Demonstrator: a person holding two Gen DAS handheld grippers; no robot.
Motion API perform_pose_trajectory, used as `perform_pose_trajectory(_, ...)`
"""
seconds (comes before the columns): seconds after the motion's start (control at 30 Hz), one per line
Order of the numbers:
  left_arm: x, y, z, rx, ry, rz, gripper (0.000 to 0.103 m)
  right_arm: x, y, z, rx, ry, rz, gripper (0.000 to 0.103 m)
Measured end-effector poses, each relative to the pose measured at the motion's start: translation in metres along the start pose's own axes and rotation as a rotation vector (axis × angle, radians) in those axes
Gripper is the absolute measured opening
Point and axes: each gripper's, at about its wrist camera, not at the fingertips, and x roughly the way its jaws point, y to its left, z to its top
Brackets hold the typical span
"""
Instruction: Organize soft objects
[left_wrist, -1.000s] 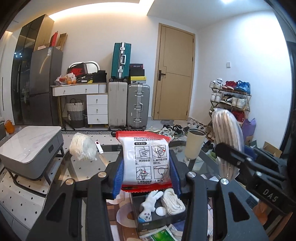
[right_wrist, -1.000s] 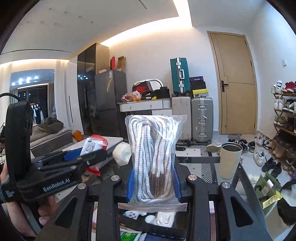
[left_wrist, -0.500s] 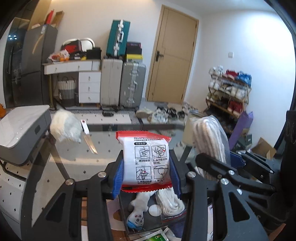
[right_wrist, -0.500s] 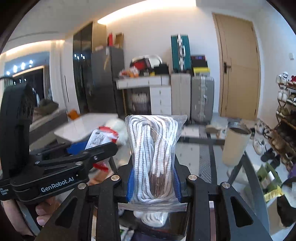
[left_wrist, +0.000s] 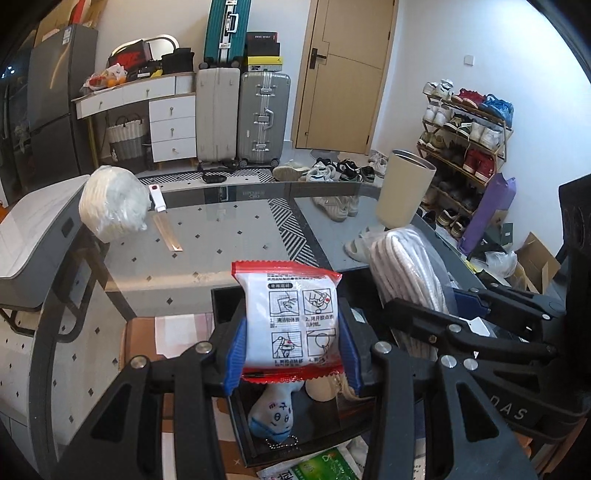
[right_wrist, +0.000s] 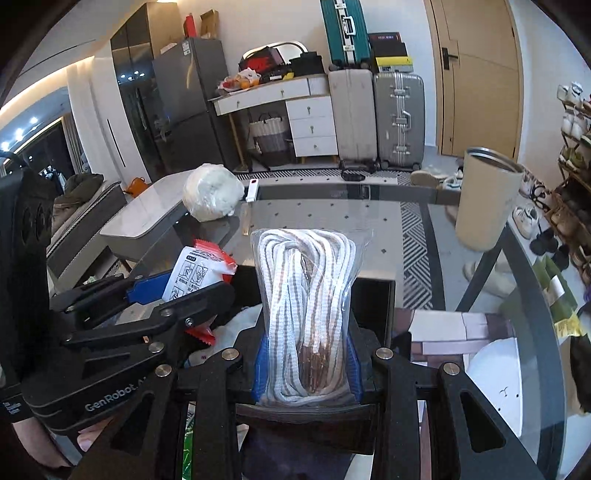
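Above the black tray (left_wrist: 221, 302) on the glass table (left_wrist: 229, 236), both grippers were found loaded and side by side. The left gripper (left_wrist: 291, 345) had its blue pads closed against the two sides of a red-edged white packet (left_wrist: 291, 317), which stood upright between them with its printed face toward the camera. The right gripper (right_wrist: 306, 360) was clamped in the same manner on a clear bag of white and brown cord (right_wrist: 308, 302), the long axis of the bundle running upward along the fingers. The tray lay directly beneath and slightly ahead of both grippers; in the left wrist view a small white and blue soft toy (left_wrist: 275, 413) and a pale round item beside it were visible inside it, under the packet. In the right wrist view the cord bag hung over the tray's right part, with the tray's far wall just behind it. Judged from these positions, either load would have to travel downward to reach the tray, and neither arm appeared clearly nearer. A wrapped white bundle (left_wrist: 112, 206) lay well apart at the far left of the table, and a beige cup (left_wrist: 404, 192) stood at the far right; neither was touched.
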Motion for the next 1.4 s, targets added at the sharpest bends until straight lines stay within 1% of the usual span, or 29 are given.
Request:
perform_pose_trajectory(0.2, 0.005, 0.0, 0.001, -0.004, 0.022, -0.004, 0.043, 0.005, -0.003, -0.003, 0.008, 0.028, 0.005, 0.033)
perform_pose_trajectory(0.27, 0.006, 0.003, 0.0, -0.013, 0.029, -0.012, 0.043, -0.001, 0.003, -0.004, 0.008, 0.032, 0.006, 0.033)
perform_pose_trajectory(0.47, 0.006, 0.01, 0.0, -0.031, 0.032, -0.014, 0.043, -0.003, 0.004, -0.003, 0.006, 0.028, 0.01, 0.034)
perform_pose_trajectory(0.53, 0.006, 0.01, 0.0, -0.028, 0.038, -0.006, 0.046, -0.002, 0.004, -0.004, 0.009, 0.035, 0.015, 0.036)
perform_pose_trajectory(0.57, 0.006, 0.011, 0.0, -0.028, 0.038, -0.003, 0.05, -0.002, 0.004, -0.004, 0.01, 0.039, 0.018, 0.037)
perform_pose_trajectory(0.6, 0.005, 0.011, 0.001, -0.028, 0.039, -0.005, 0.056, -0.003, 0.004, -0.004, 0.009, 0.042, 0.018, 0.037)
perform_pose_trajectory(0.67, 0.002, 0.011, 0.002, -0.022, 0.025, -0.008, 0.061, -0.005, 0.004, -0.004, 0.003, 0.042, 0.018, 0.038)
perform_pose_trajectory(0.8, -0.009, 0.017, 0.002, -0.023, 0.011, 0.006, 0.062, -0.013, 0.002, -0.006, 0.01, 0.037, 0.036, 0.043)
perform_pose_trajectory(0.87, -0.016, 0.019, 0.0, -0.031, 0.025, -0.003, 0.062, -0.016, 0.001, -0.007, 0.005, 0.04, 0.039, 0.045)
perform_pose_trajectory(0.97, -0.028, 0.015, -0.005, 0.002, 0.045, 0.023, 0.063, -0.025, -0.002, -0.007, 0.014, 0.028, 0.04, 0.045)
perform_pose_trajectory(1.0, -0.033, 0.015, -0.007, 0.01, 0.047, 0.031, 0.065, -0.029, -0.002, -0.007, 0.014, 0.026, 0.044, 0.045)
perform_pose_trajectory(1.03, -0.039, 0.015, -0.01, 0.008, 0.048, 0.04, 0.07, -0.033, -0.002, -0.008, 0.012, 0.028, 0.049, 0.045)
perform_pose_trajectory(1.07, -0.043, 0.015, -0.012, -0.002, 0.054, 0.046, 0.074, -0.037, -0.002, -0.01, 0.007, 0.03, 0.052, 0.045)
perform_pose_trajectory(1.1, -0.047, 0.016, -0.017, -0.021, 0.066, 0.043, 0.076, -0.039, -0.002, -0.013, 0.004, 0.031, 0.055, 0.045)
perform_pose_trajectory(1.2, -0.055, 0.016, -0.032, -0.029, 0.089, 0.017, 0.076, -0.049, 0.001, -0.029, -0.002, 0.082, 0.076, 0.045)
perform_pose_trajectory(1.33, -0.056, 0.007, -0.061, -0.021, 0.159, 0.016, 0.076, -0.063, 0.003, -0.055, 0.005, 0.155, 0.101, 0.045)
perform_pose_trajectory(1.4, -0.051, -0.003, -0.076, 0.006, 0.197, 0.033, 0.076, -0.064, 0.007, -0.072, 0.026, 0.219, 0.144, 0.045)
